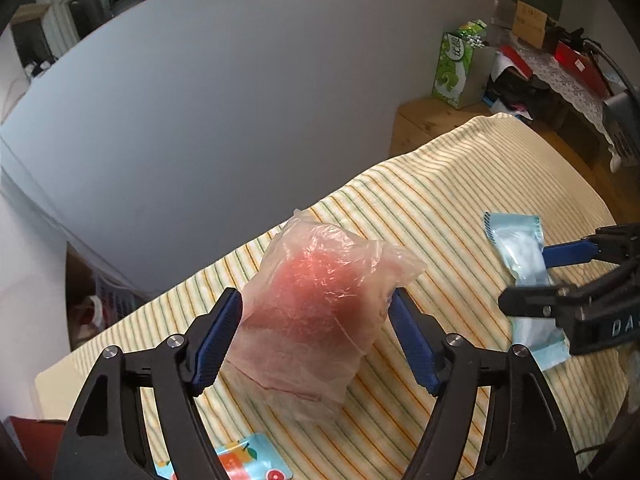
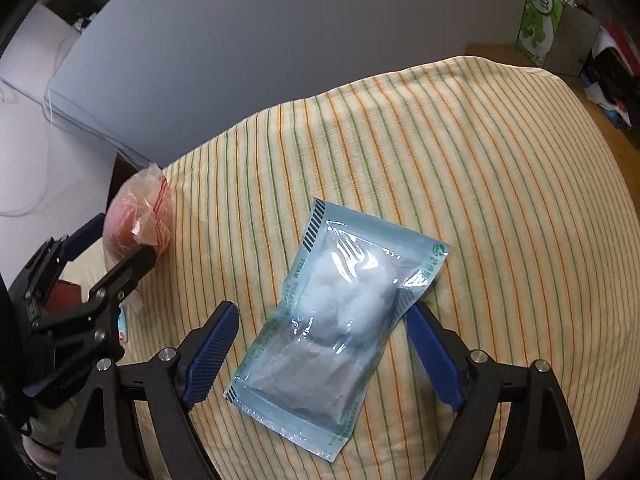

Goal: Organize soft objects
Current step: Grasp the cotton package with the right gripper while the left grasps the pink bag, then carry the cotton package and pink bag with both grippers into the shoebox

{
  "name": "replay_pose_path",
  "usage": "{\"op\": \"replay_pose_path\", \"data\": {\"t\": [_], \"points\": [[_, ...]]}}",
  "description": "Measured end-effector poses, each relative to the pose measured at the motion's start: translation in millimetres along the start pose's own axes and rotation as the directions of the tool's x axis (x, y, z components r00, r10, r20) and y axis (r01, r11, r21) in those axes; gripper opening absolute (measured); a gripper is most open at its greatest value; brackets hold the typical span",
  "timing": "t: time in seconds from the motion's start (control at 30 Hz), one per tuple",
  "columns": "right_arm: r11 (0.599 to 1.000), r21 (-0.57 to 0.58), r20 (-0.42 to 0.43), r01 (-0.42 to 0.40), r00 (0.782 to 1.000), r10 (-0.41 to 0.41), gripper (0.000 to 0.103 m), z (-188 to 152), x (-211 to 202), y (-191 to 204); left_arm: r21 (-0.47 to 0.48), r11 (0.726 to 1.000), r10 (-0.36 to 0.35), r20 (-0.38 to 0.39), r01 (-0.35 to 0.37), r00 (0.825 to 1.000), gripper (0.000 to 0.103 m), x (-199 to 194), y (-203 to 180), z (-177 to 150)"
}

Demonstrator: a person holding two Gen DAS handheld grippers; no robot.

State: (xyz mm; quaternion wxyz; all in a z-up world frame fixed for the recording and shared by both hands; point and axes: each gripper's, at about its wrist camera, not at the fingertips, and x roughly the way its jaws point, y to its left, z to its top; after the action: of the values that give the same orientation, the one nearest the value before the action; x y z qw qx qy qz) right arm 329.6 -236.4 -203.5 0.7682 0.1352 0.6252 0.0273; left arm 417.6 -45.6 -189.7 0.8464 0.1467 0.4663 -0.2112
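A clear plastic bag with something soft and pink inside (image 1: 316, 280) lies on the striped cloth (image 1: 440, 184). My left gripper (image 1: 316, 300) is open and straddles it, with its blue pads beside the bag's edges. A pale blue sealed packet of white cotton balls (image 2: 340, 312) lies flat further right on the cloth. My right gripper (image 2: 322, 310) stands open over the packet's lower half, one pad on each side. In the left wrist view the right gripper (image 1: 524, 276) hovers over the packet (image 1: 516, 244). In the right wrist view the left gripper (image 2: 124, 240) is at the pink bag (image 2: 136, 216).
A small packet with an orange fruit print (image 1: 244, 460) lies near the cloth's front edge. A grey board (image 1: 200, 120) stands behind the table. A green carton (image 1: 458, 68) sits on a wooden unit (image 1: 420, 120) at the far right, with clutter beyond it.
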Motion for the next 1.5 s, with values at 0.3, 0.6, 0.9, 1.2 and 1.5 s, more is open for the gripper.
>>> {"op": "replay_pose_path", "data": {"t": [0.3, 0.6, 0.9, 1.2, 1.5], "points": [[0.986, -0.153, -0.040, 0.070, 0.996, -0.077, 0.078, -3, 9, 28, 0.013, 1.000, -0.012, 0.006, 0.012, 1.000, 0.074, 5, -5, 0], [0.965, -0.249, -0.030, 0.083, 0.995, -0.094, 0.049, -14, -1, 24, -0.028, 0.999, -0.021, 0.032, 0.022, 0.999, 0.054, 1, 1, -2], [0.962, -0.270, -0.008, 0.037, 0.999, -0.041, 0.030, -32, -10, -2, -0.031, 0.999, -0.018, 0.044, 0.020, 0.999, 0.052, -10, -10, -15], [0.966, -0.257, 0.032, -0.020, 0.999, 0.029, 0.026, -44, -18, -26, -0.046, 0.998, -0.051, 0.047, 0.053, 0.998, 0.050, -30, -27, -32], [0.960, -0.276, 0.086, -0.052, 0.993, 0.079, 0.026, -55, -24, -43, -0.056, 0.998, -0.039, 0.082, 0.043, 0.996, 0.049, -64, -33, -48]]}}
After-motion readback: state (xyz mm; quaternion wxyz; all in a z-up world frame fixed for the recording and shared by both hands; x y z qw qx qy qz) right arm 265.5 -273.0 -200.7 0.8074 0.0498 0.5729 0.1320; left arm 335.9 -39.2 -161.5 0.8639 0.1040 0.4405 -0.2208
